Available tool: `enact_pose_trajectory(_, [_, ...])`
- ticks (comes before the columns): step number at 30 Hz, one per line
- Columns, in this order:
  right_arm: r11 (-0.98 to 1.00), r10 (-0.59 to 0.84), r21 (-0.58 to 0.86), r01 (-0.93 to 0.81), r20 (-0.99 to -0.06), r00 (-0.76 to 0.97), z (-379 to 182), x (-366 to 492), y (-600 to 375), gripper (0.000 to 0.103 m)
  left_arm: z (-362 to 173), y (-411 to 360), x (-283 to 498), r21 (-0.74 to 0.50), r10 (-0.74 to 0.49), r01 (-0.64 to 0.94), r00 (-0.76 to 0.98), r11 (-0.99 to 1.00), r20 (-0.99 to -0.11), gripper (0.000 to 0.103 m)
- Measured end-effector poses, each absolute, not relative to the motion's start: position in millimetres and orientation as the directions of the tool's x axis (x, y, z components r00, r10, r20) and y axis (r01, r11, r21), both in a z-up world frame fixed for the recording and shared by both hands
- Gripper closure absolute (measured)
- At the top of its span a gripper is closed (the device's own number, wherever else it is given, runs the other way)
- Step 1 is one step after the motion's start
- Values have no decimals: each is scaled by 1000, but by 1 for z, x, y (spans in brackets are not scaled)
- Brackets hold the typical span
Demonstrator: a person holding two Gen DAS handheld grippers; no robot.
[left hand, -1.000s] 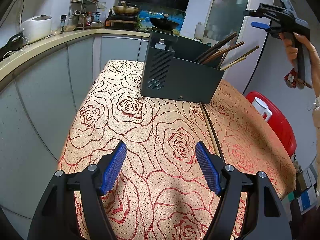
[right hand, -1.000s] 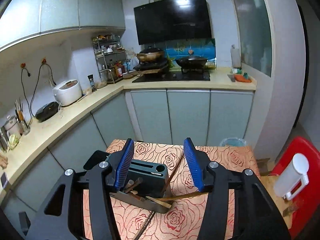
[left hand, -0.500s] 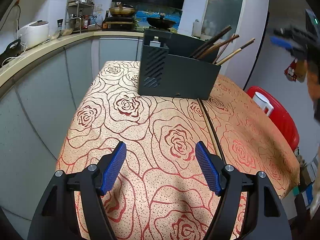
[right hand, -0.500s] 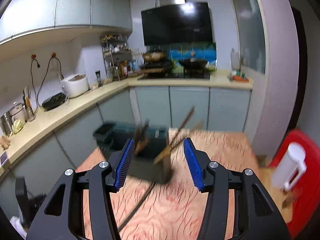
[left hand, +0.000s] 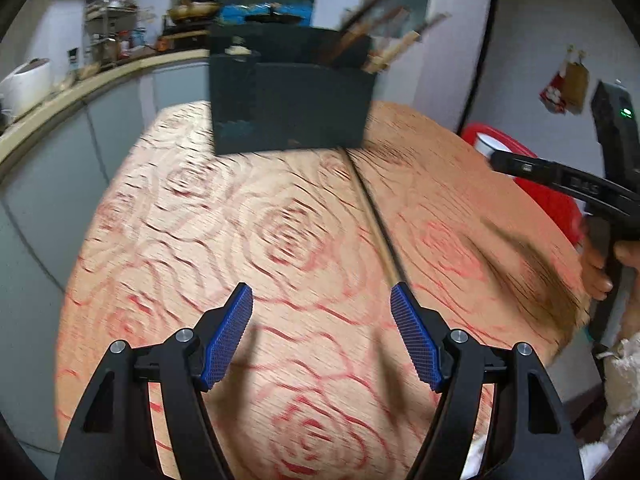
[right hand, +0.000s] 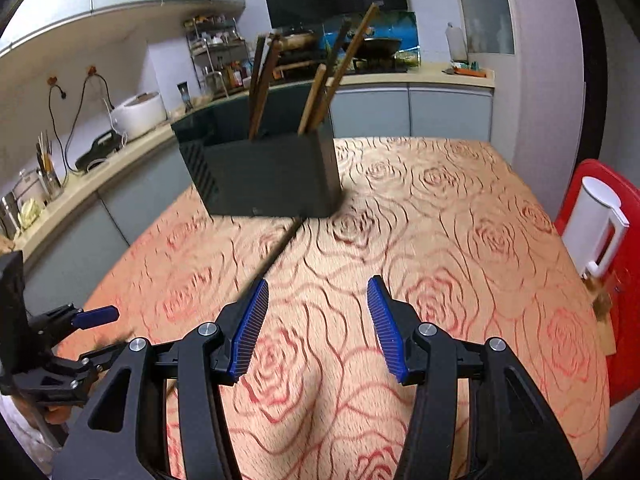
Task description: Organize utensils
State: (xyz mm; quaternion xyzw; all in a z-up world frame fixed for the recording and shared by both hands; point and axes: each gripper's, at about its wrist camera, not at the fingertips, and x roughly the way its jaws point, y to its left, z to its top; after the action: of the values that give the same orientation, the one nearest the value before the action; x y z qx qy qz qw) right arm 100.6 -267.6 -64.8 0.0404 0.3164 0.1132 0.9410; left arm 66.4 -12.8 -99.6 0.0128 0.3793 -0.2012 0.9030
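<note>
A dark utensil holder (left hand: 288,104) (right hand: 264,176) stands at the far side of the rose-patterned table (left hand: 200,208) (right hand: 460,208), with several wooden chopsticks (right hand: 344,60) leaning out of it. A pair of chopsticks (left hand: 376,224) (right hand: 280,248) lies flat on the cloth, running from the holder toward me. My left gripper (left hand: 322,300) is open, its right pad beside the near end of that pair. My right gripper (right hand: 318,288) is open and empty, low over the cloth, just right of the lying pair.
A red stool (right hand: 600,184) with a white jug (right hand: 596,224) stands right of the table. Kitchen counter with a rice cooker (right hand: 138,114) runs along the left and back. The other gripper shows at each view's edge.
My right gripper has dropped from high above down close to the table. The left gripper has moved forward and lower toward the lying chopsticks. Both stay open.
</note>
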Motion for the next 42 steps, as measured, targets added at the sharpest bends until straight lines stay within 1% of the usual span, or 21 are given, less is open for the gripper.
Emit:
enact_pose_trajectory(4, [970, 241, 165, -178, -595, 766, -74, 95, -273, 53, -106, -30, 52, -141, -410, 449, 585, 882, -700, 34])
enact_pose_trajectory(9, [969, 243, 176, -171, -598, 763, -78, 94, -278, 53, -121, -47, 48, -72, -368, 475, 569, 877, -735, 34])
enact_pose_trajectory(12, [969, 244, 171, -176, -594, 767, -77, 92, -277, 53, -124, -51, 50, -55, -357, 478, 570, 877, -740, 34])
enact_pose_trajectory(14, [968, 249, 171, -183, -597, 762, -79, 91, -274, 53, -125, -54, 51, -23, -336, 479, 580, 878, -742, 36])
enact_pose_trajectory(17, [967, 256, 167, -194, -609, 751, -83, 92, -269, 53, -125, -54, 52, -2, -318, 472, 592, 882, -741, 47])
enact_pose_trajectory(19, [965, 261, 164, -203, -616, 743, -86, 92, -265, 53, -124, -47, 53, -8, -315, 460, 595, 888, -739, 57])
enact_pose_trajectory(20, [965, 264, 164, -207, -619, 740, -87, 93, -264, 53, -123, -44, 55, -16, -315, 452, 596, 892, -739, 60])
enact_pose_trajectory(22, [964, 267, 163, -212, -623, 735, -88, 93, -260, 53, -122, -40, 59, -28, -313, 435, 600, 900, -736, 70])
enact_pose_trajectory(26, [960, 279, 162, -229, -632, 723, -92, 92, -251, 53, -123, -34, 64, -47, -318, 418, 608, 907, -728, 80])
enact_pose_trajectory(28, [956, 290, 162, -243, -638, 713, -95, 92, -244, 53, -123, -34, 67, -51, -317, 411, 612, 910, -724, 91])
enact_pose_trajectory(30, [950, 306, 162, -266, -647, 698, -98, 91, -235, 53, -123, -34, 69, -56, -318, 408, 611, 911, -725, 97])
enact_pose_trajectory(32, [944, 320, 158, -290, -656, 683, -102, 90, -224, 53, -123, -33, 69, -59, -317, 404, 612, 913, -725, 97])
enact_pose_trajectory(36, [931, 341, 145, -335, -673, 657, -108, 85, -203, 53, -123, -32, 67, -33, -278, 374, 625, 927, -729, 97])
enact_pose_trajectory(42, [914, 364, 131, -385, -684, 632, -115, 77, -173, 53, -122, -16, 61, -37, -226, 296, 637, 955, -737, 97])
